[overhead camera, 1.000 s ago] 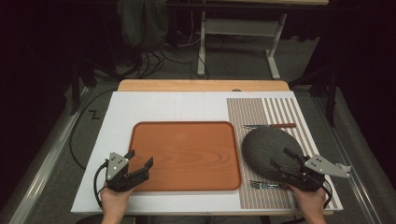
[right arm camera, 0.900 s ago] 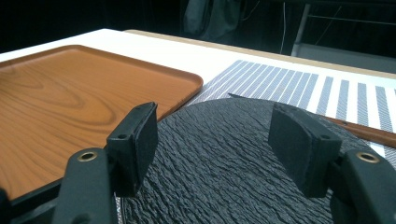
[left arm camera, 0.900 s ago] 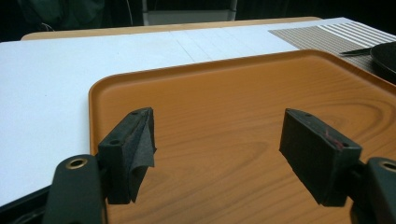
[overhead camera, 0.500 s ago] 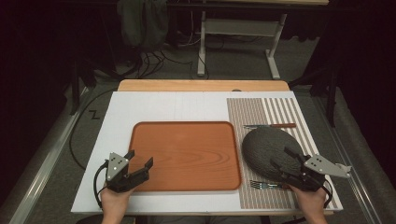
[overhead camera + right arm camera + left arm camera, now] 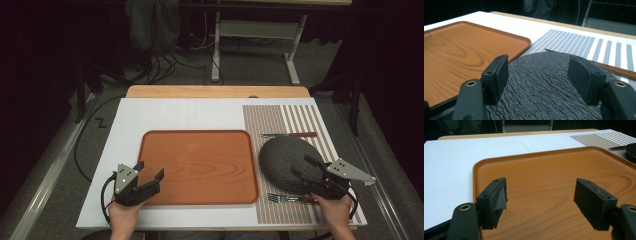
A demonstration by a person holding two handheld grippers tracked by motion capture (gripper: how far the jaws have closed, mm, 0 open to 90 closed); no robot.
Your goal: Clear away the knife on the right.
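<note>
Both tongs gape, nothing gripped. Right gripper [image 5: 305, 167] hovers over dark plate [image 5: 285, 160] on striped mat [image 5: 300, 117]; its jaws just closed slightly, so pickup looks near. Left gripper [image 5: 149, 171] waits unmoved over tray [image 5: 200, 167].

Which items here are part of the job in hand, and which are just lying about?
In play:
- dark slate plate, under the open right gripper
- wooden tray, with the open left gripper over its near left corner

Lying about:
- fork at the near edge of the striped mat
- knife beyond the plate
</note>
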